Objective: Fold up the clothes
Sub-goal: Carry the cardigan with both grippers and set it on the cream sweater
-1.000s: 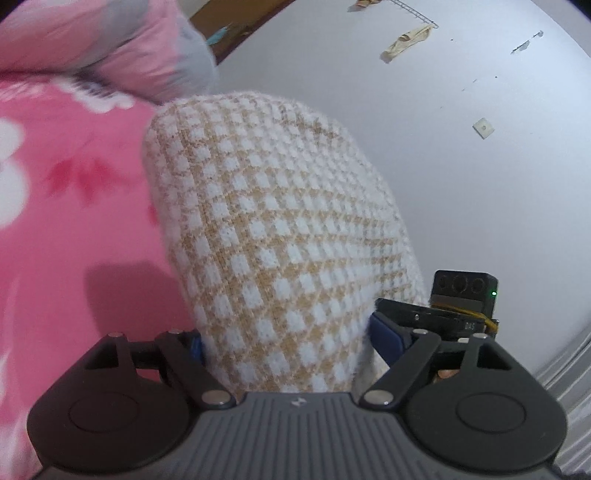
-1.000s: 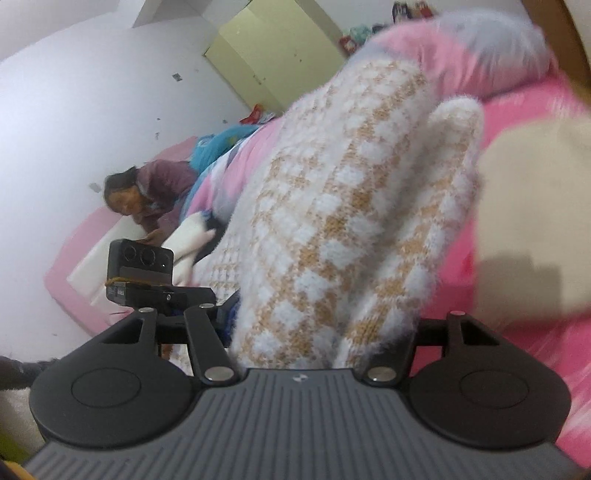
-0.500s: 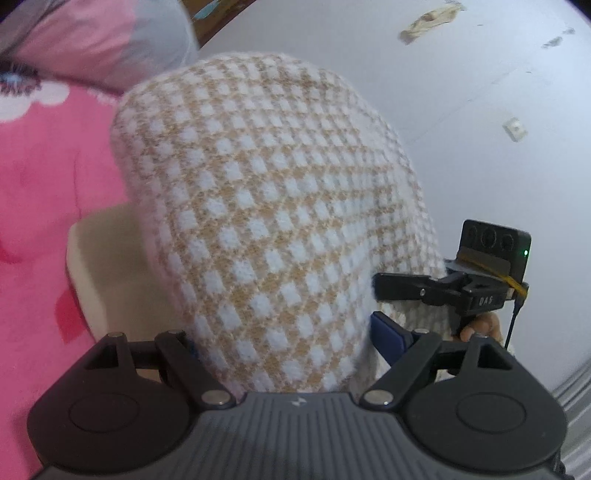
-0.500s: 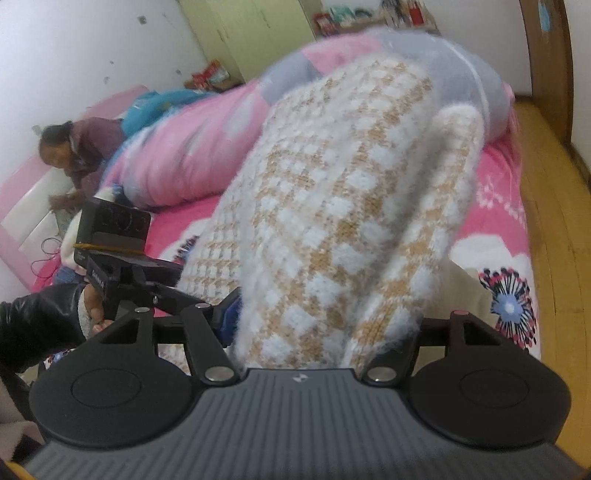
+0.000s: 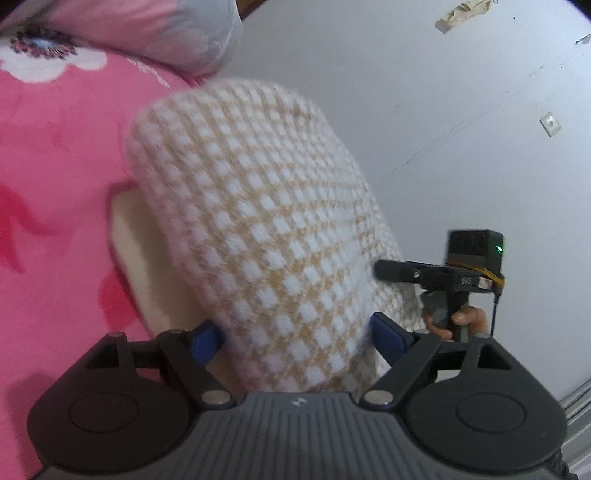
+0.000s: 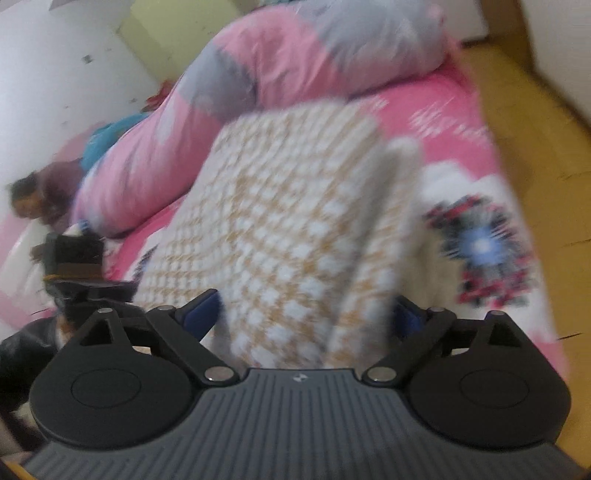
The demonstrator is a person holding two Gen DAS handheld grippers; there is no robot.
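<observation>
Pinching a fuzzy tan-and-white checked knit sweater (image 5: 266,229) between its blue-padded fingers (image 5: 205,341), the left gripper (image 5: 295,339) holds the garment raised off the bed, the bunched fabric filling the whole gap between the pads and bulging up in front of the lens. Under the sweater in the left wrist view lies a pale cream cloth (image 5: 147,251) on the pink flowered bedsheet (image 5: 51,177), and a rolled pink-and-grey quilt (image 5: 155,33) sits at the top edge before a white wall (image 5: 443,110). To the right of the sweater in that view, the other tool shows from the side, its black camera block with a green light above a hand (image 5: 461,319) wrapped round the handle. The right gripper (image 6: 306,317) likewise clamps the sweater (image 6: 288,229), fabric packed between its blue pads (image 6: 199,314), with a thick folded edge of the knit standing up on the right side. That view is blurred, yet it shows the sweater held over the pink bedsheet (image 6: 450,110), beside a dark flower print (image 6: 484,251), with the long quilt (image 6: 295,66) behind and a wooden floor (image 6: 535,155) at the right. At the far left a person (image 6: 40,195) in dark purple sits low by the bed, and the left tool's black body appears just below.
</observation>
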